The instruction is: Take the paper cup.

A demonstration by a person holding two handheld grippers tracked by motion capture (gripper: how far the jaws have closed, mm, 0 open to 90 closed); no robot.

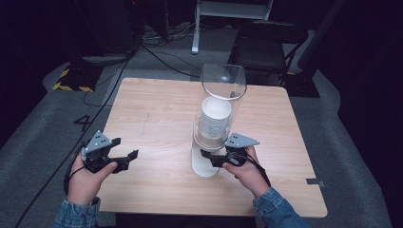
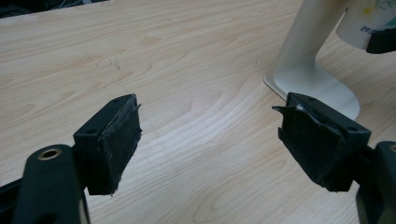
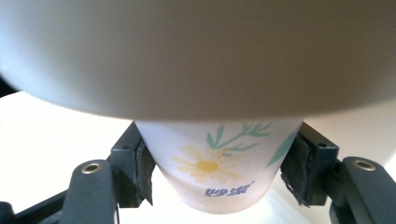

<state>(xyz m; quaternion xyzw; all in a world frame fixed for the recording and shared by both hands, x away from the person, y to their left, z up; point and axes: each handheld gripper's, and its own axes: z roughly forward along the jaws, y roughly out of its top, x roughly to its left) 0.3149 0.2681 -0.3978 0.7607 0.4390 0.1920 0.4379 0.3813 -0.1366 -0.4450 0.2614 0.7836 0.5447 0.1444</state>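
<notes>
Two pads are squeezing the bottom cup [image 3: 212,170] under the dispenser [image 1: 216,118]: right gripper [image 1: 215,156] is clamping it, so pulling straight down is looking best; left gripper [image 2: 210,144] is hanging open, empty, over the table [image 1: 157,118].

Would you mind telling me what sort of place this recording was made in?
Probably a lab or recording studio: a lone wooden table on grey carpet, cables trailing across the floor, black-and-yellow hazard tape, and dark surroundings.
</notes>
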